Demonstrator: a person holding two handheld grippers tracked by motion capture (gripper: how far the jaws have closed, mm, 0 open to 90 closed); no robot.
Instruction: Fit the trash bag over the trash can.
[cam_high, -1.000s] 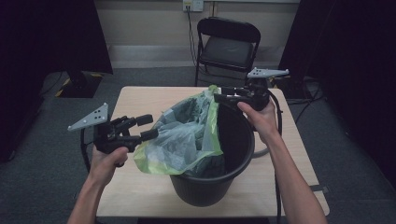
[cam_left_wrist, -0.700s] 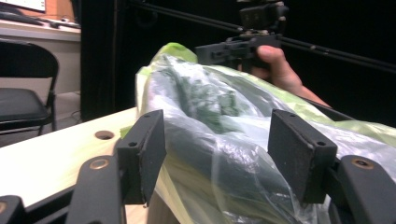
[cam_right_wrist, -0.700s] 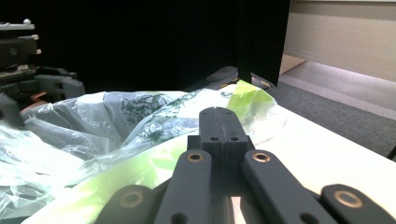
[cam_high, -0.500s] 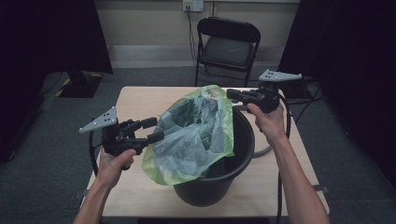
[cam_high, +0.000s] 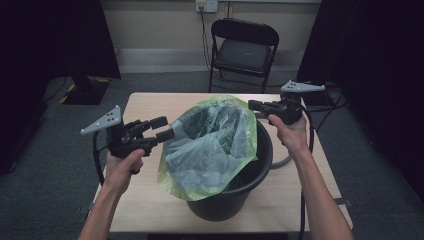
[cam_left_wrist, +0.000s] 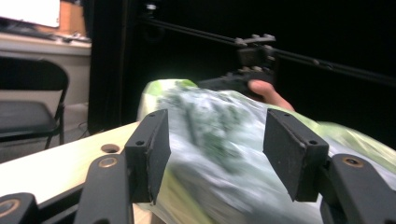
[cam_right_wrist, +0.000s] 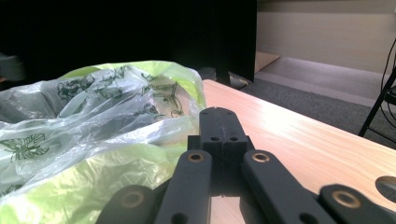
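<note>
My right gripper is clamped on the far hem of the green plastic bag, which is draped half over the black bin on the wooden table; my left gripper has just been closing, its jaws apart around the near edge but not pressing it. If I pull before the left bites, the thin film could slip or tear, or the bin could tip. I count one bag, one bin, one table, one folding chair.

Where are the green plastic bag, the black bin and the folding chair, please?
green plastic bag (cam_high: 210, 145), high view, on its crumpled front face.
black bin (cam_high: 225, 202), high view, on its front outer wall.
folding chair (cam_high: 243, 52), high view, on its seat.
</note>
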